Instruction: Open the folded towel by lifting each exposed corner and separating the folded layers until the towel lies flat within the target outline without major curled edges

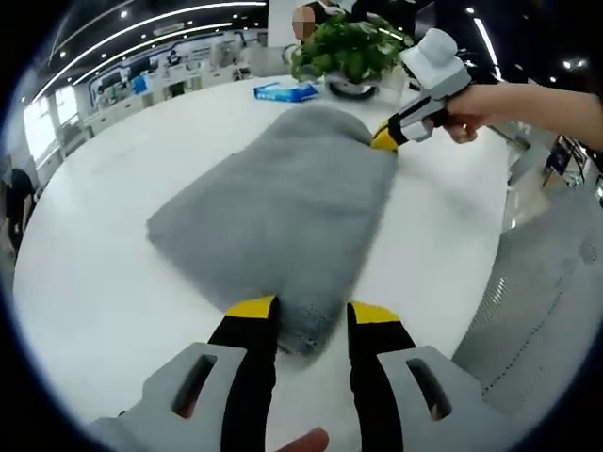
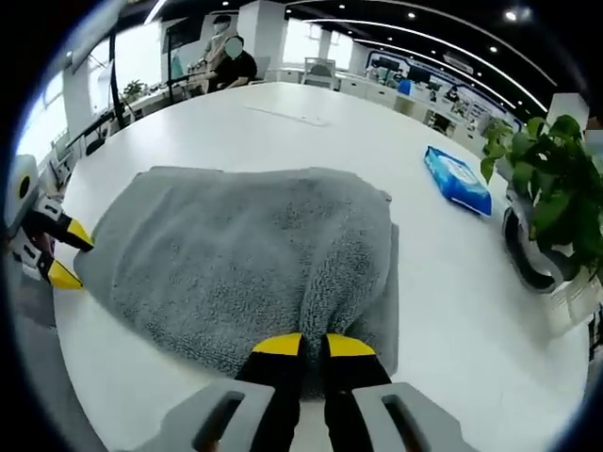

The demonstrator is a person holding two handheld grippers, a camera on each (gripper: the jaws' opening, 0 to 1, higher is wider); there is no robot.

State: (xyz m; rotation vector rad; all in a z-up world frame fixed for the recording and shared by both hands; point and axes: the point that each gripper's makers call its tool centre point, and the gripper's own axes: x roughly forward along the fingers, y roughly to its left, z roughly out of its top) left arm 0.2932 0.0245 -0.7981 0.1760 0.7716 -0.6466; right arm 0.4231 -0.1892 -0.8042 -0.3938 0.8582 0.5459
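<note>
A folded grey towel (image 1: 283, 212) lies on the round white table (image 1: 104, 282). My left gripper (image 1: 313, 311) is open, and its yellow-tipped jaws stand either side of the towel's near corner at the table edge. At the far corner, my right gripper (image 1: 386, 139), held by a hand, pinches the cloth. In the right gripper view the towel (image 2: 236, 254) bunches into a ridge running up from my right gripper (image 2: 314, 347), whose jaws are shut on the fabric. The left gripper (image 2: 68, 254) stands open at the towel's opposite corner.
A blue wipes packet (image 1: 287, 91) (image 2: 457, 179) lies beyond the towel. A potted plant (image 1: 349, 47) (image 2: 546, 179) stands near the table's rim. People sit at desks in the background (image 2: 231, 61). Grey floor (image 1: 546, 301) lies past the table edge.
</note>
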